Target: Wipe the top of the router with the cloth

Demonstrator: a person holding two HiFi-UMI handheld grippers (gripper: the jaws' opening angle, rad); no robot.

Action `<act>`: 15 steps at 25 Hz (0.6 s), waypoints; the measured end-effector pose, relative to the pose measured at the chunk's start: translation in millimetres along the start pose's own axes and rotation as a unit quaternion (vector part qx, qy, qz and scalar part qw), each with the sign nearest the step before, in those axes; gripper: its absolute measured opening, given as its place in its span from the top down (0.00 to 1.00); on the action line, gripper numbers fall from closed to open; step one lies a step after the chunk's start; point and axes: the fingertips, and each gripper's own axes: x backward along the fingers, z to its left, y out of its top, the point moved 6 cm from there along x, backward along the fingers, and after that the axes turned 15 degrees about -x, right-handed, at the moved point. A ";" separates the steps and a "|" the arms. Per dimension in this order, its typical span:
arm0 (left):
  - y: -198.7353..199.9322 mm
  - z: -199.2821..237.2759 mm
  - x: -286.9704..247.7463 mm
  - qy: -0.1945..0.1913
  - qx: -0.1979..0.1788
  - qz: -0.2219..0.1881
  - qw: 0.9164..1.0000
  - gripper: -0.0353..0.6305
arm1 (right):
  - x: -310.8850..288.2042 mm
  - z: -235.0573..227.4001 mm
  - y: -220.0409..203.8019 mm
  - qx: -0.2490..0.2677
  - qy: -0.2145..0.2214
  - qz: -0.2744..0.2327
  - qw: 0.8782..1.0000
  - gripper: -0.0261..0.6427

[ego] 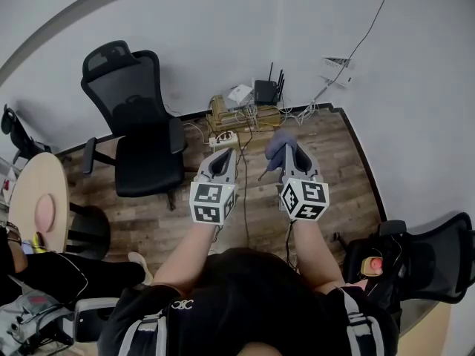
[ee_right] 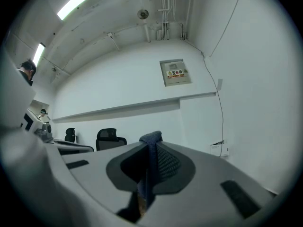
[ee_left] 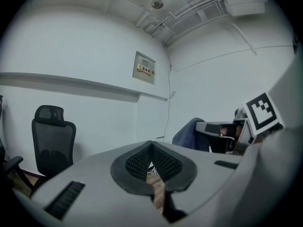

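Observation:
The black router (ego: 266,90) with upright antennas stands on the floor against the far wall, beyond both grippers. My right gripper (ego: 288,151) is held in the air well short of it, shut on a blue-grey cloth (ego: 279,147) that bunches out past its tips. In the right gripper view the cloth (ee_right: 150,155) is pinched between the jaws. My left gripper (ego: 223,157) hovers beside the right one, shut with nothing in it; in the left gripper view its jaws (ee_left: 152,162) meet, and the cloth (ee_left: 191,134) shows off to the right.
A wooden crate (ego: 239,114) with cables and a white power strip (ego: 223,137) lies by the router. A black office chair (ego: 137,121) stands at the left, a round table (ego: 33,195) at the far left, another chair (ego: 434,254) at the lower right.

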 end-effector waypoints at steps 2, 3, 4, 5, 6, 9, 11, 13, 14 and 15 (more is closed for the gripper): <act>2.3 -6.1 -6.0 -0.001 -0.001 0.000 1.000 0.96 | -0.2 -6.6 3.3 0.000 0.003 0.001 1.000 0.94; 3.4 -9.8 -9.6 -0.001 -0.001 0.001 1.000 0.96 | 0.0 -10.4 4.8 -0.001 0.006 0.001 1.000 0.94; 4.4 -14.5 -13.3 -0.001 -0.002 0.001 1.000 0.96 | 1.3 -14.8 6.4 -0.002 0.010 0.000 1.000 0.94; 5.6 -20.3 -16.9 -0.001 -0.003 0.001 1.000 0.96 | 3.9 -20.0 8.2 -0.005 0.015 -0.003 1.000 0.94; 7.1 -26.8 -20.0 -0.001 -0.003 0.000 1.000 0.96 | 7.4 -25.8 10.4 -0.010 0.021 -0.007 1.000 0.94; 10.9 -43.1 -26.7 0.006 0.001 -0.007 1.000 0.96 | 15.4 -43.7 16.5 -0.017 0.031 -0.017 0.999 0.94; 10.7 -50.6 -31.0 0.008 0.005 -0.007 1.000 0.96 | 15.8 -54.0 18.0 -0.014 0.032 -0.015 0.999 0.94; 8.4 -57.5 -36.8 0.006 0.004 -0.002 1.000 0.96 | 14.6 -63.0 16.8 -0.011 0.029 -0.011 0.999 0.94; 6.8 -60.7 -40.4 0.003 0.002 0.003 1.000 0.96 | 13.9 -67.0 15.5 -0.010 0.028 -0.009 1.000 0.94; 5.4 -63.4 -44.4 0.000 0.001 0.007 1.000 0.96 | 13.1 -70.8 13.9 -0.010 0.028 -0.007 1.000 0.94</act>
